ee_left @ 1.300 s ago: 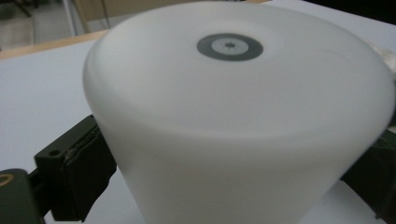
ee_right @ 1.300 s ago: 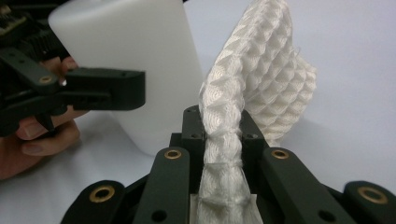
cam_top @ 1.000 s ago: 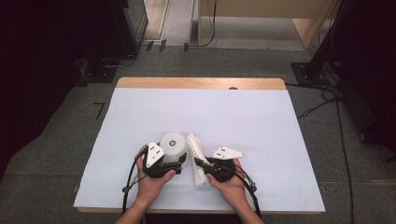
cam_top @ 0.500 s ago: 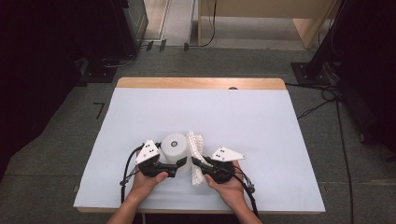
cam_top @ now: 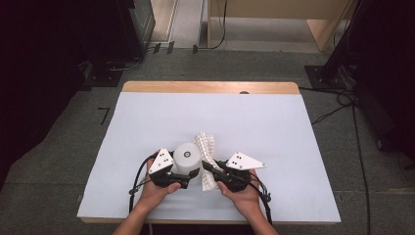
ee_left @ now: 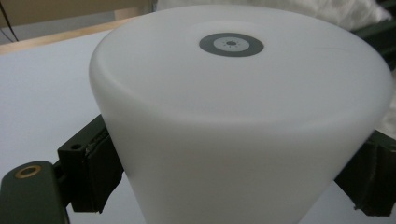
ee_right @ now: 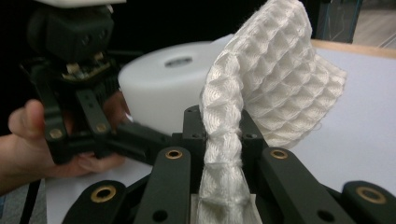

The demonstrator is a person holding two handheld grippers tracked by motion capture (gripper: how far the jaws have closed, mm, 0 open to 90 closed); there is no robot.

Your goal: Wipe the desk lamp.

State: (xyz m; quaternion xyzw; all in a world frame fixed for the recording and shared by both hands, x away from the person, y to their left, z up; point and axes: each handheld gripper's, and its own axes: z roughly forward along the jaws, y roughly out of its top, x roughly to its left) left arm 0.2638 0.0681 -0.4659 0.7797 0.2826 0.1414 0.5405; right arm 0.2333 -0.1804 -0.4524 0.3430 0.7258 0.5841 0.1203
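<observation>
One white cup (cam_top: 188, 157) stands upside down near the front middle of the table, with one grey ring mark on its upturned base. One white waffle-weave cloth (cam_top: 206, 149) rises just right of the cup. Two grippers are at work: the left gripper (cam_top: 192, 175) on the cup's near left side, the right gripper (cam_top: 207, 167) on the cloth's near right side. Each carries one grey three-cornered plate, so two plates in all. Two hands come in from the near edge. One table (cam_top: 293, 147) bears it all, covered by one pale sheet.
</observation>
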